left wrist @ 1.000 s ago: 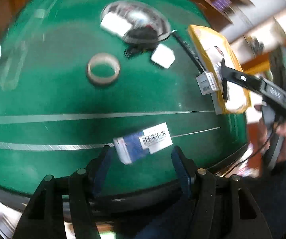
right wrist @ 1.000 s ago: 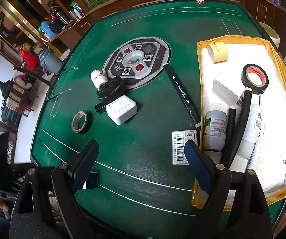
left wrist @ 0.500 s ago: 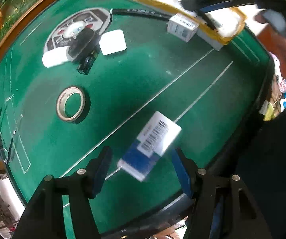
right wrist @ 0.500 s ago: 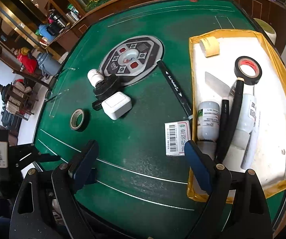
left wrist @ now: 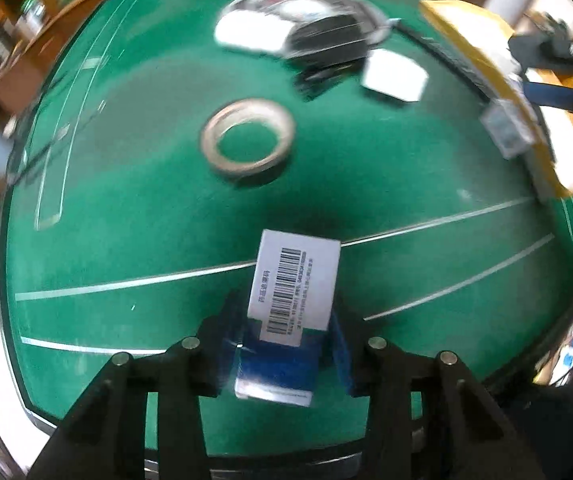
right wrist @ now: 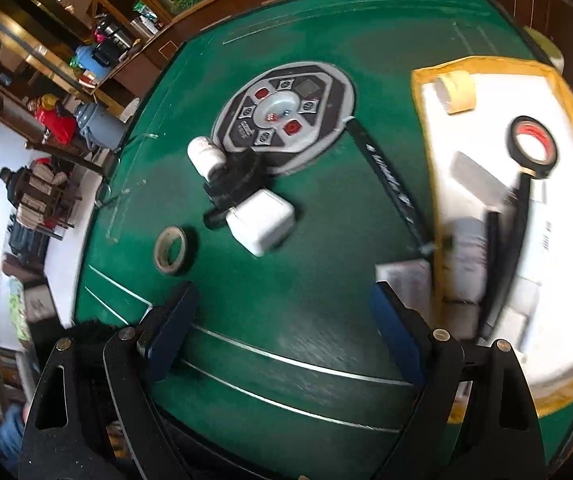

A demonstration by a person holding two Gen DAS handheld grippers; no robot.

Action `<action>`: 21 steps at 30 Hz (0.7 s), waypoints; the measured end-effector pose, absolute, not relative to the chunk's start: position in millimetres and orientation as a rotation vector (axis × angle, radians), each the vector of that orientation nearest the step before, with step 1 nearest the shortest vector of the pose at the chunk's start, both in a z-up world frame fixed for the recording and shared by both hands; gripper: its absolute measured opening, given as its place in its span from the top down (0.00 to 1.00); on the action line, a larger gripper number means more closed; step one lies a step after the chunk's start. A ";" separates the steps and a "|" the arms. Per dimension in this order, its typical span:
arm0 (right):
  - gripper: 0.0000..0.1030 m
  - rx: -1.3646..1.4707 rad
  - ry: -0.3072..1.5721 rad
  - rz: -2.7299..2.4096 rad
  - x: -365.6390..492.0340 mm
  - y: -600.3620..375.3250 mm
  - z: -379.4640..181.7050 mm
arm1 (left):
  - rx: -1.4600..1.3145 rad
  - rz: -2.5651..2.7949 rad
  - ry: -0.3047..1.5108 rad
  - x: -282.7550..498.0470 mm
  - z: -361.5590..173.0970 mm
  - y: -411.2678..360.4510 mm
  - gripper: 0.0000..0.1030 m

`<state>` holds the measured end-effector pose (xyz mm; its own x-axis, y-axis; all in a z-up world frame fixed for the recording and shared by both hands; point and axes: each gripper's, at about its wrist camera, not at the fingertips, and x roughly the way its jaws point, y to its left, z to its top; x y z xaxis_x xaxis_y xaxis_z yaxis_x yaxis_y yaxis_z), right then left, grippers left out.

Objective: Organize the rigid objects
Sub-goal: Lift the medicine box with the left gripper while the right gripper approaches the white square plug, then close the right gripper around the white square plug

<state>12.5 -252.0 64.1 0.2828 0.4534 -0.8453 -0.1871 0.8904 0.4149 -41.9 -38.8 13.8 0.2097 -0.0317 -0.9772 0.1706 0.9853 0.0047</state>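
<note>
Left gripper, jaws just closing, clamps a blue rectangular box with white barcode label by its long sides, near the green felt table's front edge (short reach). Ahead lies a beige tape ring; open felt surrounds it. Right gripper, jaws wide apart and empty, hovers beside the yellow-rimmed white tray, likely the collecting place.

A blue box with a white barcode label is seen on green felt crossed by white lines; at one o'clock — a yellow-rimmed white tray — black tape is seen.
</note>
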 end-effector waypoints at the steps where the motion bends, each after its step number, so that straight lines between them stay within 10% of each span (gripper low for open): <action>1: 0.14 0.270 1.227 0.428 19.9 -247.0 63.0 | 0.096 -0.143 1.347 -40.3 13.6 -34.6 0.60; 9: 0.15 0.326 1.358 0.345 68.4 -206.2 39.9 | 0.105 -0.148 1.316 -37.7 13.4 -26.6 0.59; 16: 0.44 0.314 1.419 0.285 80.2 -189.3 19.6 | 0.118 -0.169 1.303 -49.4 12.8 -22.2 0.59; 21: 0.47 0.292 1.440 0.285 84.8 -181.4 5.0 | 0.122 -0.174 1.301 -43.8 10.2 -22.8 0.59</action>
